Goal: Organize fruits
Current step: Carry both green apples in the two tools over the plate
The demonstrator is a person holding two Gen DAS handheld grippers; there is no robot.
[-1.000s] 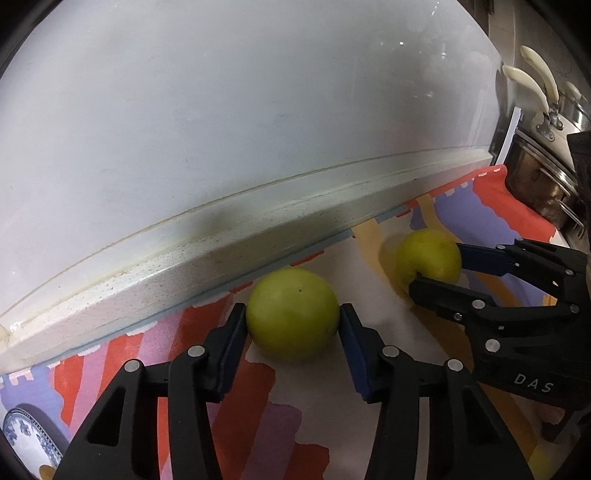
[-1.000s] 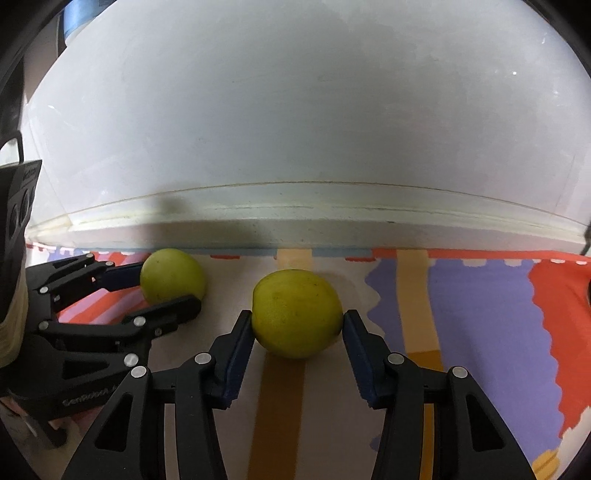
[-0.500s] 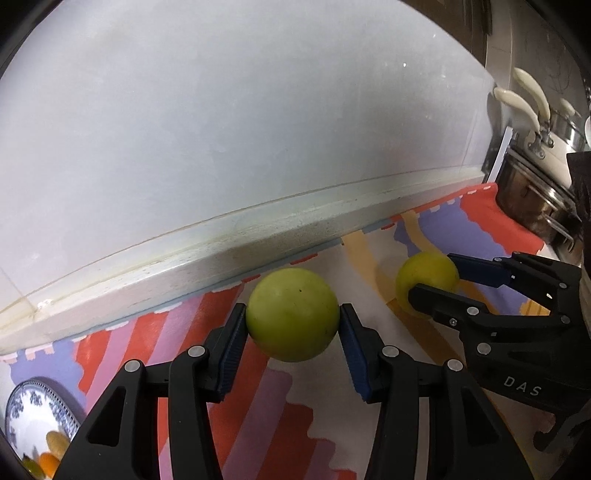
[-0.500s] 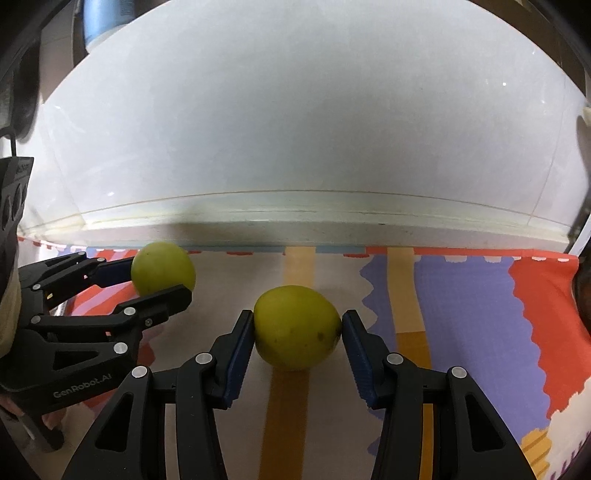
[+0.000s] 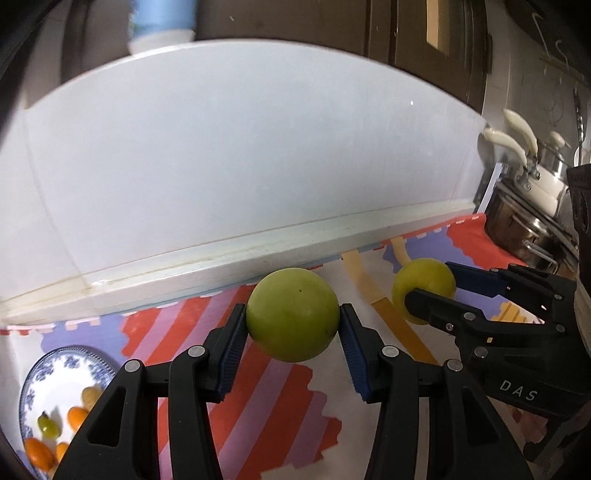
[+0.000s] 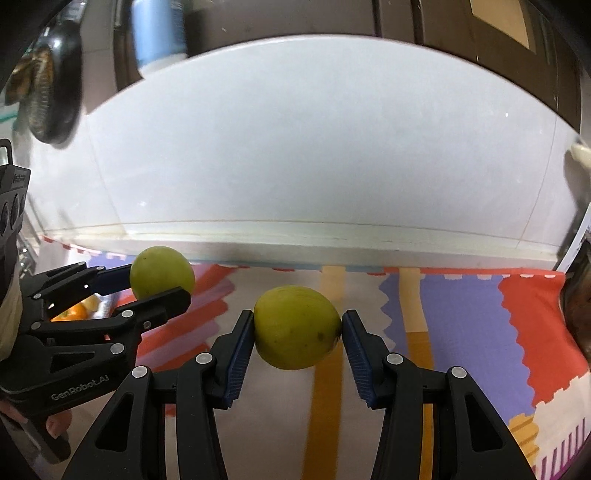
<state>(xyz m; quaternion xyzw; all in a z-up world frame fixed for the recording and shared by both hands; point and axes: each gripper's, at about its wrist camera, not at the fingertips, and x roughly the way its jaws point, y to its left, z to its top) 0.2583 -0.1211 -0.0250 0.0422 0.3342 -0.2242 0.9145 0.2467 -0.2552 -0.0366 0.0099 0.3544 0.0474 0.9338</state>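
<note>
Left wrist view: the left gripper (image 5: 292, 325) is clenched on a round green fruit (image 5: 292, 314), its blue pads (image 5: 232, 350) pressing the fruit's two sides. The fruit hangs above the striped mat (image 5: 258, 398), clear of it. To the right, the right gripper (image 5: 430, 286) grasps a second, yellower fruit (image 5: 423, 295), one finger passing in front of it and the other behind. At lower left a blue-patterned plate (image 5: 66, 356) lies on the mat's edge and holds small orange and green pieces — too blurred to name. Behind the mat runs a white ledge (image 5: 221, 258) under a pale wall (image 5: 240, 155). At the far right stand steel pots (image 5: 524, 221) with cream handles.

Right wrist view: the right gripper (image 6: 297, 334) is closed on the yellow-green fruit (image 6: 296, 328), held by its two ends between the pads and raised off the mat (image 6: 461, 314). At left, the left gripper (image 6: 159, 286) holds its green fruit (image 6: 161, 273) at about the same height, just beside the other fruit but apart from it. Orange pieces show through the gap in the left gripper's frame — the plate itself is hidden here. A blue, blurred cylinder (image 6: 159, 33) stands above the wall's upper edge.
</note>
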